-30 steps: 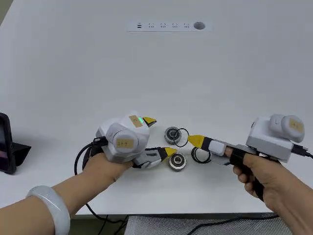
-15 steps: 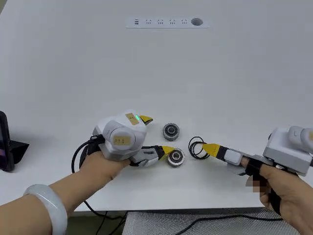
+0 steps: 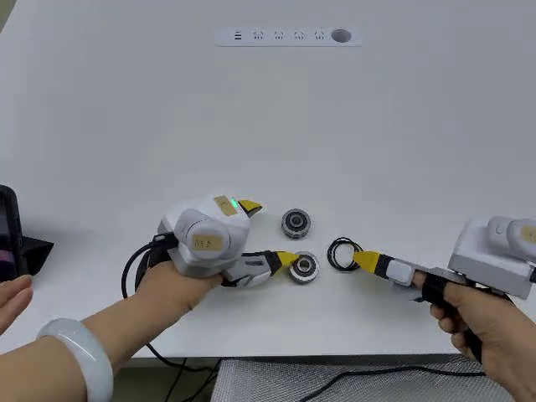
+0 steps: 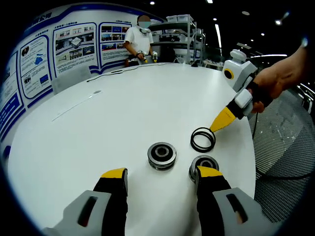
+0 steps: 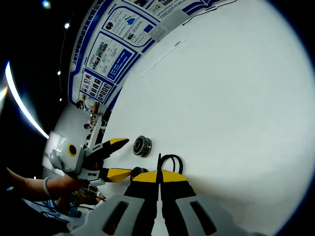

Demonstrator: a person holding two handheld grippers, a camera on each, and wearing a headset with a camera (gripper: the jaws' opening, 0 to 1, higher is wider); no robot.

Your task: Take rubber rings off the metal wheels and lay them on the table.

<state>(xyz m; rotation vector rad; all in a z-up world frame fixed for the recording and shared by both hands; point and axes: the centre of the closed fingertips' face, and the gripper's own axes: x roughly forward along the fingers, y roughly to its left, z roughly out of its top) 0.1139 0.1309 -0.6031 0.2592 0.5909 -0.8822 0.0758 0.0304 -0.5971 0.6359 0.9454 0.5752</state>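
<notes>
Two metal wheels lie on the white table: a far wheel (image 3: 296,222) (image 4: 162,155) (image 5: 141,145) and a near wheel (image 3: 304,267) (image 4: 204,163). Thin black rubber rings (image 3: 341,254) (image 4: 203,139) (image 5: 171,162) lie flat just right of the wheels. My left gripper (image 3: 269,232) (image 4: 162,174) is open, its jaws wide apart just left of the wheels. Its lower jaw tip is right beside the near wheel. My right gripper (image 3: 362,259) (image 5: 158,173) is shut, with its yellow tip on the right edge of a ring, which looks pinched between the jaws.
A white power strip (image 3: 289,37) lies at the far side of the table. A black device (image 3: 12,243) stands at the left edge, and a black cable (image 3: 134,266) loops under my left wrist. A person (image 4: 139,37) stands beyond the table.
The right gripper has drawn back to the right, away from the far wheel. The ring that lay against that wheel is now with the other rings. The left gripper has barely moved.
</notes>
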